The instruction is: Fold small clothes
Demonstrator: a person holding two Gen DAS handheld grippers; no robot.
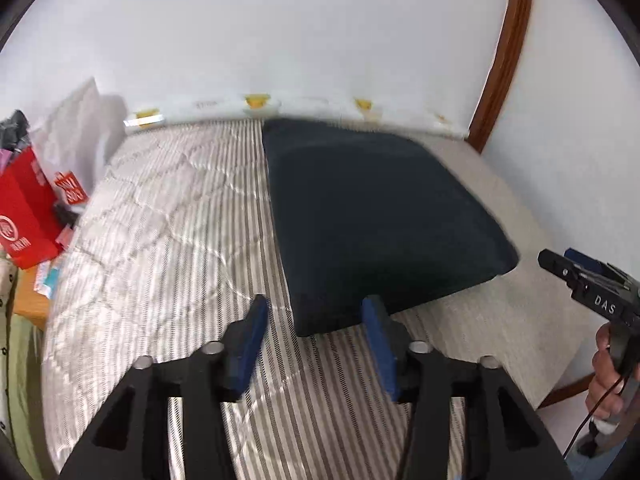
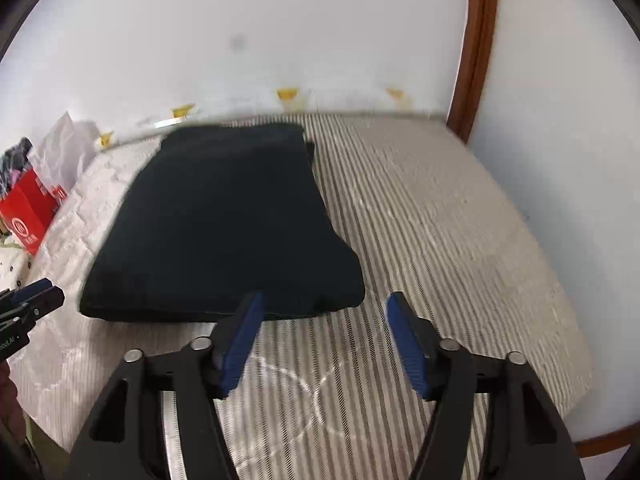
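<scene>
Nearest in the left wrist view, the left hand-held gripper (image 1: 316, 316) hangs with its blue fingers spread apart and nothing between them, poised just short of the near edge of the dark garment (image 1: 384, 208). In the right wrist view, the right hand-held gripper (image 2: 326, 316) is likewise spread wide and empty, its left finger overlapping the garment's near right corner in the picture; whether it touches the cloth cannot be told.

Beyond the fingers, the dark garment (image 2: 224, 224) lies flat on the striped bed (image 2: 440, 220) as a neat, roughly rectangular block with thick edges, reaching back almost to the white wall (image 1: 320, 32). It looks already folded at least once, so the step in hand seems to be lining up for another fold, or checking the result.

A further fold would call for both grippers to close on the two near corners and carry them toward the far edge, keeping the layers aligned.

Far left, a red bag (image 1: 24, 216) sits off the bed.
</scene>
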